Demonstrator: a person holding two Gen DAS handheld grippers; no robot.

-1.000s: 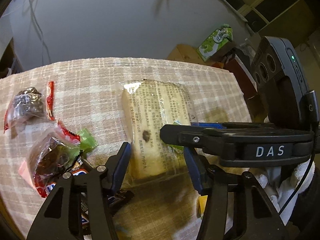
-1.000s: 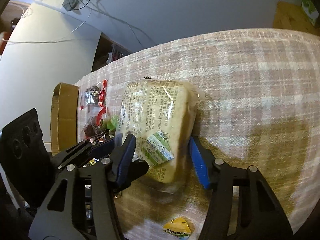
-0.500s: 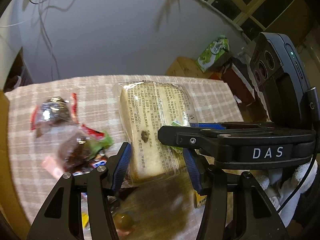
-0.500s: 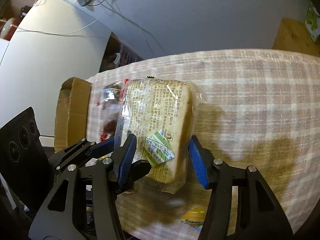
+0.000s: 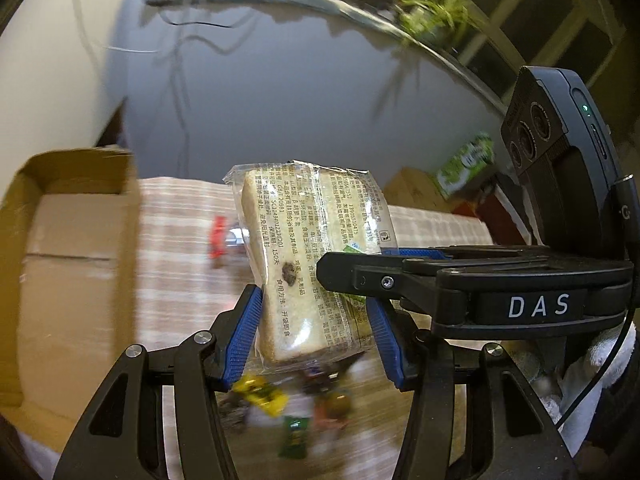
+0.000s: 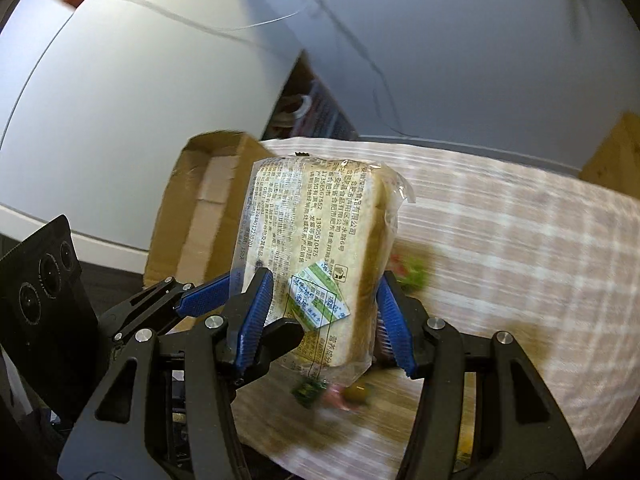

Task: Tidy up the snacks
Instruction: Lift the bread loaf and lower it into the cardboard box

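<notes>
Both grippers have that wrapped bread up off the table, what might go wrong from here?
1. The left gripper and right gripper both clamp the near end of the bread packet; its far end overhangs, so the slick film may slip.
2. Pulling apart could tear the wrapper.
3. The cardboard box wall stands close; the packet may clip it, or drop onto the small snacks below.

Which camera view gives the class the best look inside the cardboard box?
The left wrist view: the cardboard box lies open at the left, its inner floor and walls showing. In the right wrist view the box sits partly behind the bread packet, so less of its inside shows.
</notes>
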